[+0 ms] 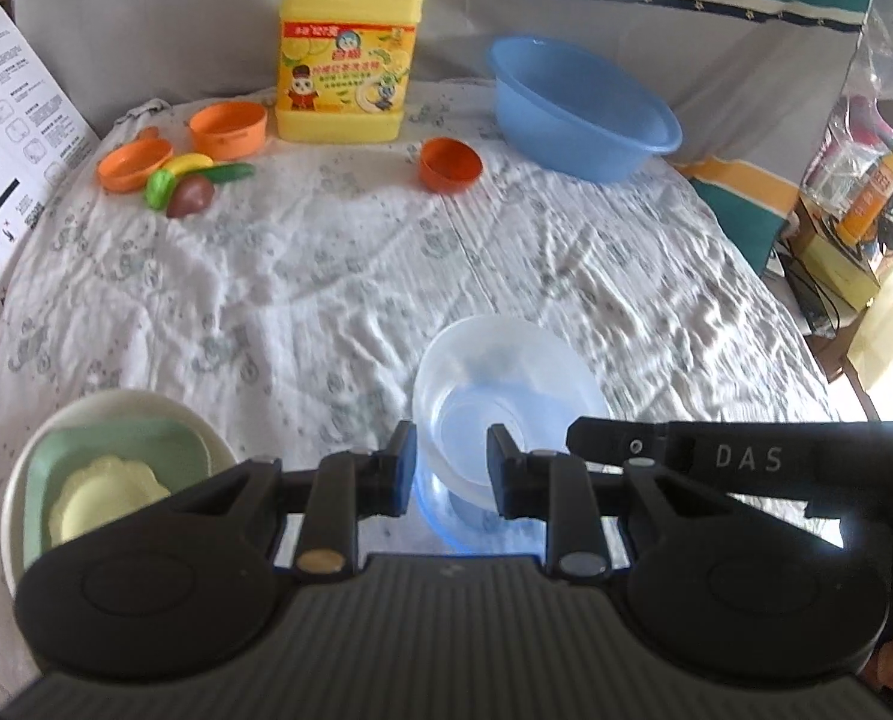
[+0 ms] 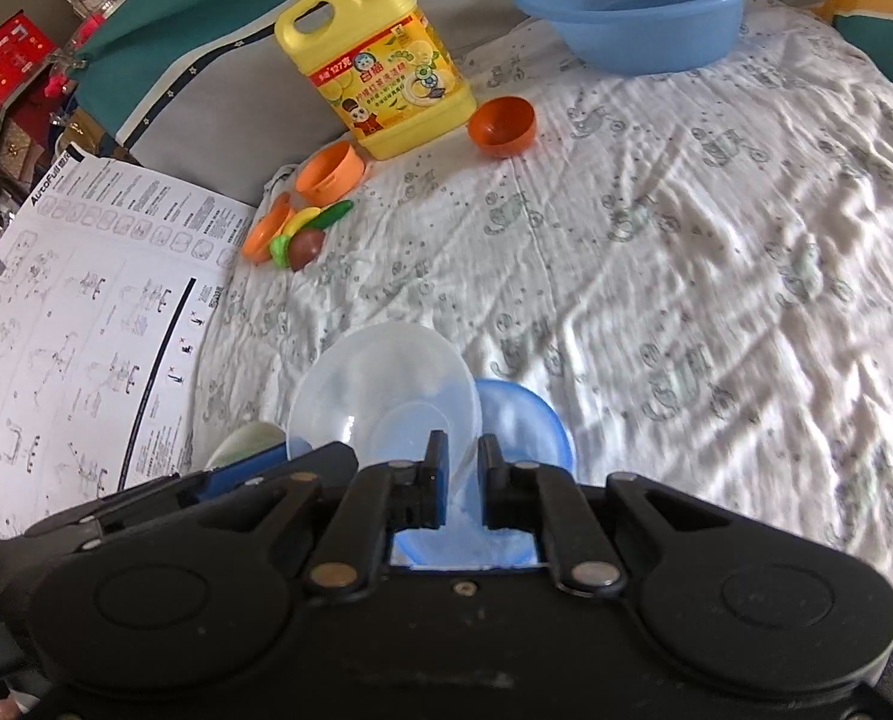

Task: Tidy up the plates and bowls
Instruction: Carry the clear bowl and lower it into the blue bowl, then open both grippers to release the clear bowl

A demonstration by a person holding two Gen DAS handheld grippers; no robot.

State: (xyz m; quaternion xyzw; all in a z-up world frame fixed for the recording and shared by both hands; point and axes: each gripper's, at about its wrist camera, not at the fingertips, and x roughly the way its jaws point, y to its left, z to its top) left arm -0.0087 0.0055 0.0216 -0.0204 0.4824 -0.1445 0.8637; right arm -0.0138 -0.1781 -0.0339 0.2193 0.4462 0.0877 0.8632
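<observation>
A clear plastic bowl (image 2: 380,396) is tilted above a blue bowl (image 2: 524,420) on the white cloth. My right gripper (image 2: 463,468) is shut on the clear bowl's rim. In the left wrist view the clear bowl (image 1: 506,384) sits over the blue bowl (image 1: 446,516), with my left gripper (image 1: 451,462) open around their near edge and the right gripper's finger (image 1: 626,444) reaching in from the right. A cream bowl (image 1: 38,456) at lower left holds a green square plate (image 1: 116,450) and a pale yellow flower dish (image 1: 104,498).
A yellow detergent jug (image 1: 344,48), a large blue basin (image 1: 578,108), orange cups (image 1: 227,129) and an orange bowl (image 1: 449,165) stand at the back. Toy fruit (image 1: 188,186) lies at back left. A printed instruction sheet (image 2: 80,312) lies at the left edge.
</observation>
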